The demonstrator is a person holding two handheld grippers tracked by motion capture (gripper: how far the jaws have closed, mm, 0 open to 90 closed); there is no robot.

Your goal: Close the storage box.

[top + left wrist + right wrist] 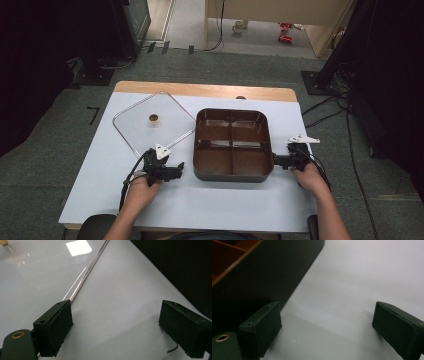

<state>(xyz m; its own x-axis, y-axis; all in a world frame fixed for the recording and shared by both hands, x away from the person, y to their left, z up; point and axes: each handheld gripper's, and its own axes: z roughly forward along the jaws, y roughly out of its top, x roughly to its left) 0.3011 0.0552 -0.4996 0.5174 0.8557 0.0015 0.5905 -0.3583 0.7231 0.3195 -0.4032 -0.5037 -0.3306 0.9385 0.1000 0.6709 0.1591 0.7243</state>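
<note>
Left gripper view shows the left gripper (115, 330) spread wide, empty, one jaw beside the glass lid (45, 275) rim.

The counter (210, 200) has a white top, with a strip of bare wood along its far edge. A dark brown tray (233, 144) of four compartments sits near the middle. Just left of the tray, a clear square lid (152, 121) with a brass knob lies flat, one corner nearly touching the tray.
</note>
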